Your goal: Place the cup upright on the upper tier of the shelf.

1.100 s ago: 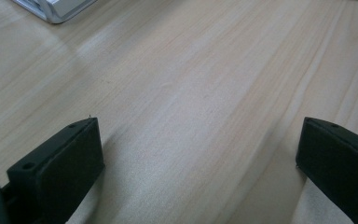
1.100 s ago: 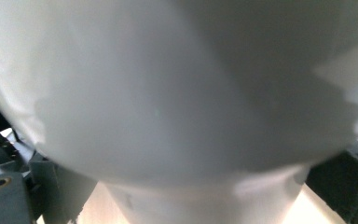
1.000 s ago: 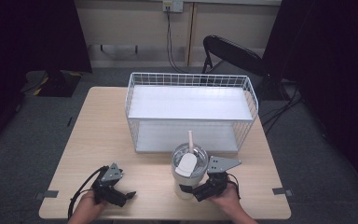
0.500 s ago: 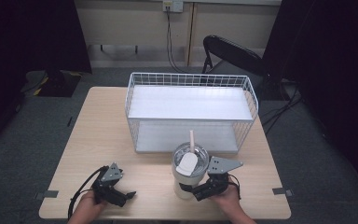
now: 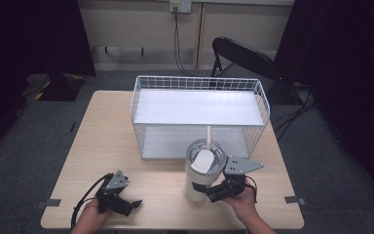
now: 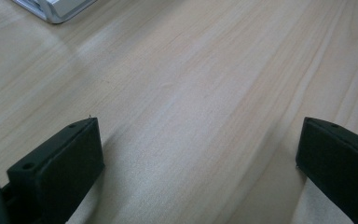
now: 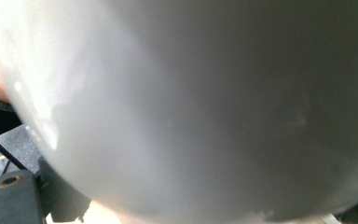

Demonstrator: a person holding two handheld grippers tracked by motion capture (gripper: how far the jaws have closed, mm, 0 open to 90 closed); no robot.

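1. Black fingers of the right gripper (image 5: 213,191) clamped on the lower wall of the white tumbler (image 5: 202,170); pale curved wall pressed right up against the lens in the right gripper view.
2. Tumbler upright on the counter (image 5: 102,141), near the front edge, right of centre; clear lid and straw (image 5: 208,132) on top.
3. Just beyond the tumbler, the front wall of the white wire basket (image 5: 199,114); narrow gap between the two, hard to judge from above.
4. Open counter to the tumbler's left; to its right, only the holding hand (image 5: 243,202) and a short strip of wood before the counter's right edge.
5. Left gripper (image 5: 135,203) low over the front left corner, fingers (image 6: 58,161) wide apart, bare wood grain between them; a basket corner far off at the top of the left gripper view.
6. Wide clear stretch of wood between the two grippers, well apart from each other.
7. Light wooden top, smooth and matte; tape marks on the grey carpet (image 5: 34,146) by the front corners.
8. Behind the counter, a dark chair (image 5: 243,53), cables down a pale wall, black drapes at either side.
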